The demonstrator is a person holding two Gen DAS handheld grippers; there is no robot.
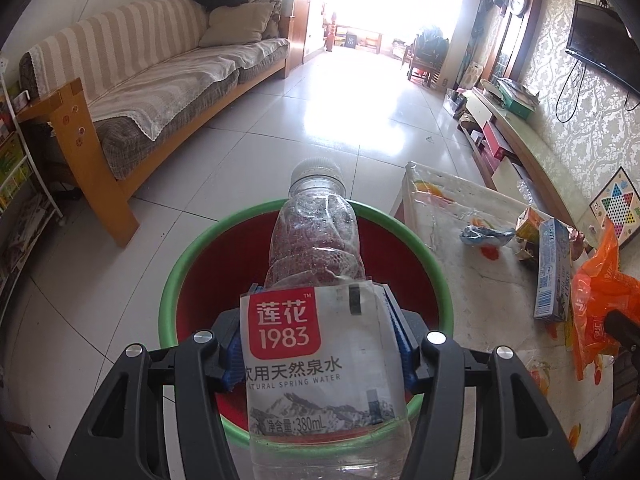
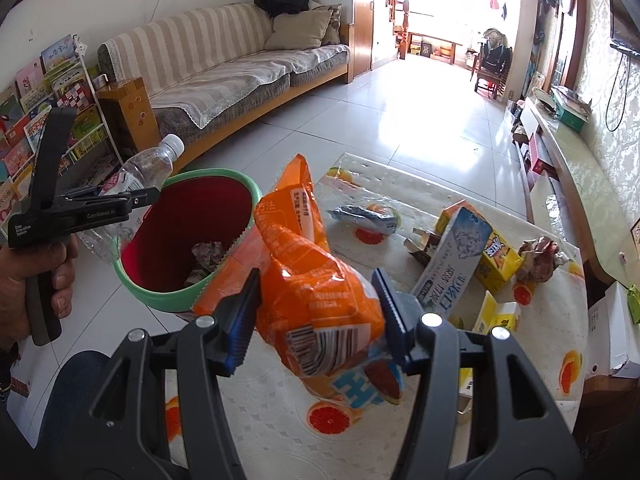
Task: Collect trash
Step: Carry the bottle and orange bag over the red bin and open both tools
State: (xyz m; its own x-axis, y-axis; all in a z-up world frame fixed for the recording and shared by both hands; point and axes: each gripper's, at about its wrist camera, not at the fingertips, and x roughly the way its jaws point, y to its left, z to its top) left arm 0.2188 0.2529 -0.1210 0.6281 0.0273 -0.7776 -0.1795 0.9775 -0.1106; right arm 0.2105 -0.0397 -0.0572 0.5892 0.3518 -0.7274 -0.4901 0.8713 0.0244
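1. Left tongs (image 1: 320, 344) pinching a clear water bottle (image 1: 320, 320) around its label, blue pads pressed on both sides
2. Bottle held over the red bin with a green rim (image 1: 188, 256), white cap pointing away toward the floor tiles
3. Seen from the right wrist view too: left tongs (image 2: 120, 200) beside the bin (image 2: 160, 300), bottle (image 2: 148, 168) sticking out tilted, cap up
4. Right tongs (image 2: 316, 316) pinching a crinkly orange snack bag (image 2: 316, 292), raised above the surface (image 2: 260, 400), right next to the bin
5. Some crumpled paper (image 2: 206, 254) lying down inside the bin
6. More trash on the surface: a blue and white box (image 2: 452, 256), a yellow box (image 2: 496, 260) touching it, a blue wrapper (image 2: 364, 216) farther back, a crumpled wad (image 2: 540, 256) near the far edge
7. Surface covered with a cloth with orange fruit pictures
8. Striped sofa (image 1: 160, 72) well apart, by the wall
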